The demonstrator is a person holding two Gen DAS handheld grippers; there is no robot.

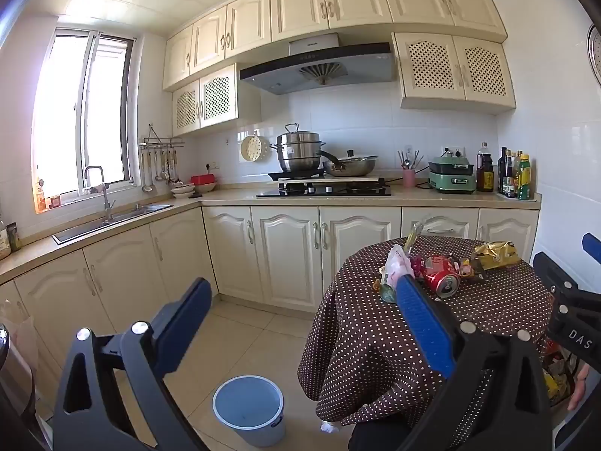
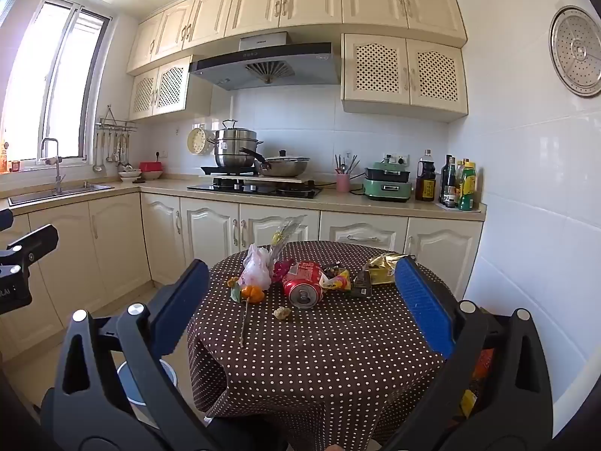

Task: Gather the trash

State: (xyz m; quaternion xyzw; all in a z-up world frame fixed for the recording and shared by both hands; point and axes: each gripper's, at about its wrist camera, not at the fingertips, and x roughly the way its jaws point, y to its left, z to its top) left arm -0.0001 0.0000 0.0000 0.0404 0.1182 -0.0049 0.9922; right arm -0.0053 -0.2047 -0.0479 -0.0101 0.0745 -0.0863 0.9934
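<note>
Both grippers hang spread wide and grasp nothing: the left gripper above the floor beside the table, the right gripper facing the trash. On the round table's polka-dot cloth lie a crushed red soda can, a pink plastic bag, orange peel, a gold wrapper and a small crumpled scrap. A pale blue bin stands on the floor, beside the table.

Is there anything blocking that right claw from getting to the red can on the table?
Nothing visible. The right gripper is open above the near part of the table, and the red can lies ahead of it with only bare dotted cloth between.
</note>
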